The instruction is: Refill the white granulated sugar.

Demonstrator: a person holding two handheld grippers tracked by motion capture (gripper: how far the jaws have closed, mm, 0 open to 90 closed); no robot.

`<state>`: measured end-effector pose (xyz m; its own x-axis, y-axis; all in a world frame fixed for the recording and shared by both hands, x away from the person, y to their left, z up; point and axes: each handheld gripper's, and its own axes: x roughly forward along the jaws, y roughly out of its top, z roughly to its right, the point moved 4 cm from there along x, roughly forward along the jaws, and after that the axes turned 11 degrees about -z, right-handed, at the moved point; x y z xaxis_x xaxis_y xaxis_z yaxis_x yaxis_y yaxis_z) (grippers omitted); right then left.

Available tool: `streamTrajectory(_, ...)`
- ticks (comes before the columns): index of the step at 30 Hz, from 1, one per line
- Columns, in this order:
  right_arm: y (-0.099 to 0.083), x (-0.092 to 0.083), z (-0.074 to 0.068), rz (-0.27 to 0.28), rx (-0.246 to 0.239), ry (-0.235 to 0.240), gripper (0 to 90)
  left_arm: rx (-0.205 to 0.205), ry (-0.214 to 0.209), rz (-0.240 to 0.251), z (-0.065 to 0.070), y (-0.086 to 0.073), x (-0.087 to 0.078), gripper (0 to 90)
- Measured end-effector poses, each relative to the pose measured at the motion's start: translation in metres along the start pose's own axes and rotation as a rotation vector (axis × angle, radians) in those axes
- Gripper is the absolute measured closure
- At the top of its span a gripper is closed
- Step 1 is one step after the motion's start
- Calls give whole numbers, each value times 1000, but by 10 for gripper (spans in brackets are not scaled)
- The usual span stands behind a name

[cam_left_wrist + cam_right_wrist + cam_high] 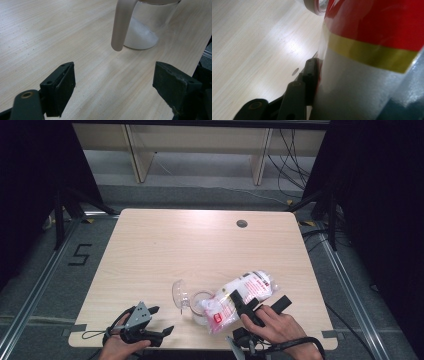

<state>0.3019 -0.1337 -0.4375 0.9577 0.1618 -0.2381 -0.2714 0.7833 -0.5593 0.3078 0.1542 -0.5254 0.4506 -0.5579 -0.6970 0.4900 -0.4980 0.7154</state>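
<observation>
High view: we see right gripper with jaws clamped on bag, tilted, its mouth at open jar. Risk: bag slips or tilts too far, white grains spill on table.

Left gripper view: left gripper jaws apart, nothing between; jar ahead of 2 jaws. Jar unsupported, may tip.

Right gripper view: bag fills gap between jaws, pressed against left jaw. Hand low, angled toward jar.

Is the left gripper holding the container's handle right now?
No, the left gripper has its jaws wide apart over bare table, short of the container's handle.
</observation>
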Motion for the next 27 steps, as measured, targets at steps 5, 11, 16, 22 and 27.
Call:
streamTrajectory(5, -1, 0, 0, -8, -1, -2, 688, -2, -1, 0, 0, 0, 0, 179)
streamTrajectory(11, 1, 1, -1, 5, -1, -3, 689, -2, 2, 2, 0, 0, 0, 179)
streamTrajectory(16, -3, 0, 1, -10, 2, -10, 690, 1, 1, -2, 0, 0, -1, 179)
streamTrajectory(22, -6, 1, 0, -18, 3, -6, 691, 0, 0, -1, 0, 0, -1, 179)
streamTrajectory(27, -7, 3, -2, -19, 6, -2, 692, -1, 0, -1, 0, 0, -1, 179)
